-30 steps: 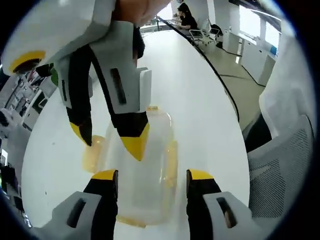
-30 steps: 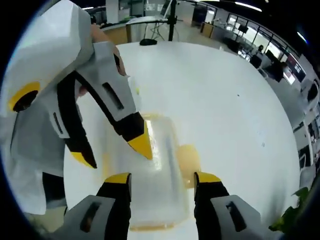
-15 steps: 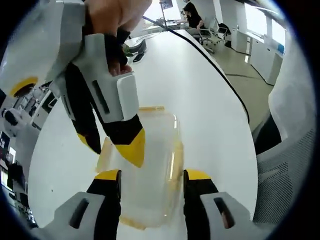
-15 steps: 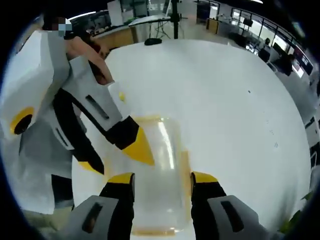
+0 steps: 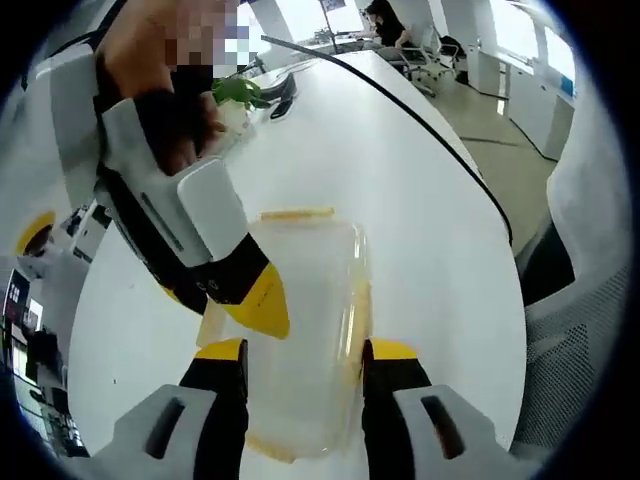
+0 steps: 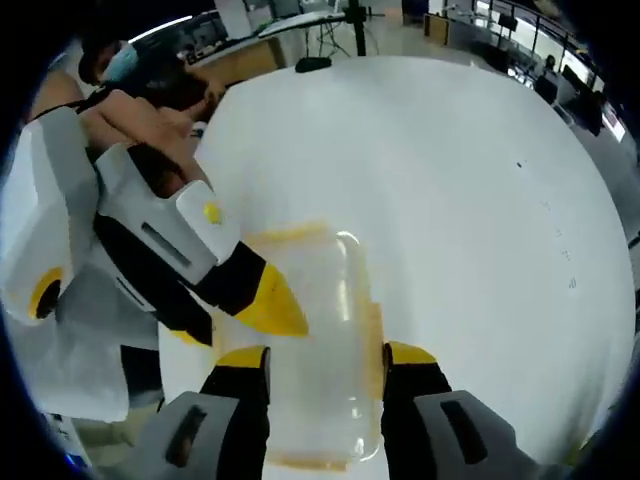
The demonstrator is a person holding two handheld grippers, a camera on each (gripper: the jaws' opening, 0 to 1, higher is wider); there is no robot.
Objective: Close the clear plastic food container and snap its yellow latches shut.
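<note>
- Clear plastic food container sits low-center on the white surface, lid down, yellow latches along its edges.
- Left tongs are spread apart, straddling the container's near end.
- Right tongs are spread the same way; one yellow tip of the other tongs rests on the lid.

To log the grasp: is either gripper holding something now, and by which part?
Neither grips anything. Both grippers are open over the clear container, their yellow tips at its lid, apparently pressing.
</note>
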